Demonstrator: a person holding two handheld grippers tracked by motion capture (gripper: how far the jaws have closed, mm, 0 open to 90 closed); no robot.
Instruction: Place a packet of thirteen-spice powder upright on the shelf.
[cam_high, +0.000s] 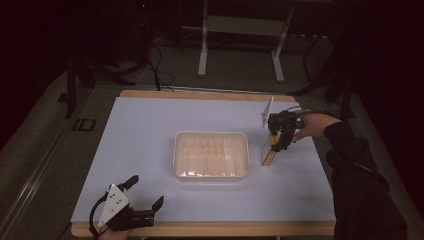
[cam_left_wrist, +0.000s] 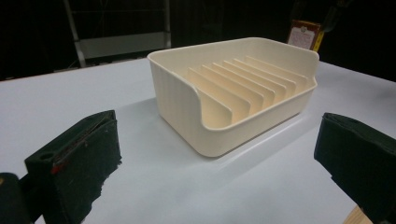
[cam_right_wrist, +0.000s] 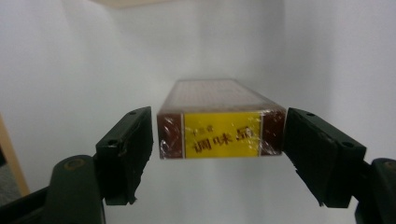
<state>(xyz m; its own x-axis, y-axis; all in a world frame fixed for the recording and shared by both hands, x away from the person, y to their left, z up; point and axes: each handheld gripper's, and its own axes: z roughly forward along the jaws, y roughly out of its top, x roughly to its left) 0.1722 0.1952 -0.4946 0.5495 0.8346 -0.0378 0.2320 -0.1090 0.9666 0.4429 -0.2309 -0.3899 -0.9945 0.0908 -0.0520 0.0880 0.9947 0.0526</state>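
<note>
While the right gripper (cam_right_wrist: 217, 154) straddled the small box (cam_right_wrist: 222, 126), its jaws stood narrowly parted, one pad at each short flank of the yellow-labelled end, slim gaps showing on both sides; no firm grip could be judged. The box's long axis ran straight away from the jaws, toward twelve o'clock in the right gripper view. On the table (cam_high: 150, 150), the box (cam_high: 268, 152) stood on edge just beside the cream slotted tray (cam_high: 211, 155), at its three o'clock. The left gripper (cam_high: 145, 192), jaws wide and empty, rested near the table's seven o'clock corner, well apart; the right hand (cam_high: 307, 125) was plainly nearer.
</note>
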